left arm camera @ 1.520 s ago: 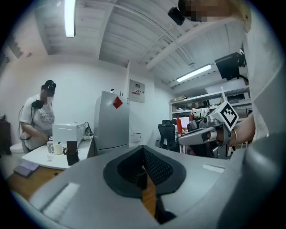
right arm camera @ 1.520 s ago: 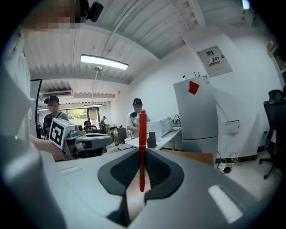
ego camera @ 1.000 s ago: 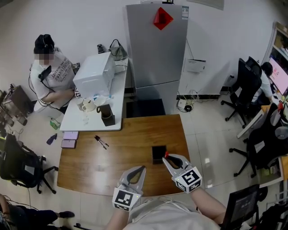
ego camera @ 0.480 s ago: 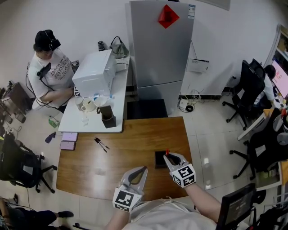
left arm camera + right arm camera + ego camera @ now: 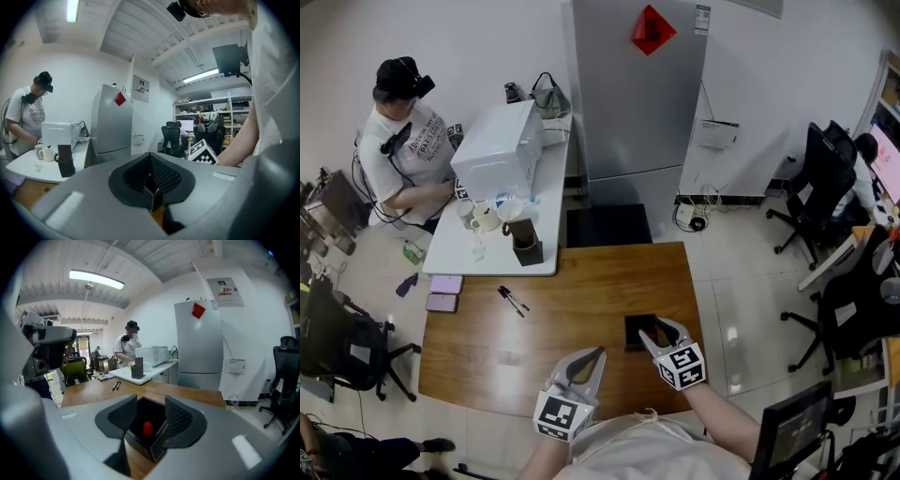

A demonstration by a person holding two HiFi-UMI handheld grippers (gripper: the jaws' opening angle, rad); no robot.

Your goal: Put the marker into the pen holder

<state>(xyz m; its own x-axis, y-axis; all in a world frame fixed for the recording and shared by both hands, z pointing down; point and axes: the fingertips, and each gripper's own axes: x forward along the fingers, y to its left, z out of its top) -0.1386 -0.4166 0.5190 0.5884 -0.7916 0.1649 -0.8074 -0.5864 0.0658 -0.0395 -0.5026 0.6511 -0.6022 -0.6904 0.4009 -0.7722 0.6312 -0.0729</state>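
Note:
A black square pen holder (image 5: 634,331) stands on the wooden table (image 5: 534,337) near its right edge. My right gripper (image 5: 659,327) hangs just over it, and its jaws have just been opening. In the right gripper view the marker's red cap (image 5: 147,428) stands inside the holder (image 5: 154,452), below my open right gripper (image 5: 149,401), and no pad touches it. My left gripper (image 5: 598,352) hovers over the table's near edge, left of the holder, shut and empty. In the left gripper view a corner of the holder (image 5: 152,199) shows under that gripper (image 5: 150,157).
Two dark pens (image 5: 512,299) and purple notebooks (image 5: 443,292) lie on the table's left part. Behind it, a white side table (image 5: 487,253) carries another black holder (image 5: 523,242), mugs and a white appliance (image 5: 497,150), with a person (image 5: 403,141) beside it. A grey fridge (image 5: 637,103) stands at the back.
My right gripper came down over the pen holder with the marker. The red cap went from above the holder's rim to inside it, and the jaws opened. The left gripper barely shifted.

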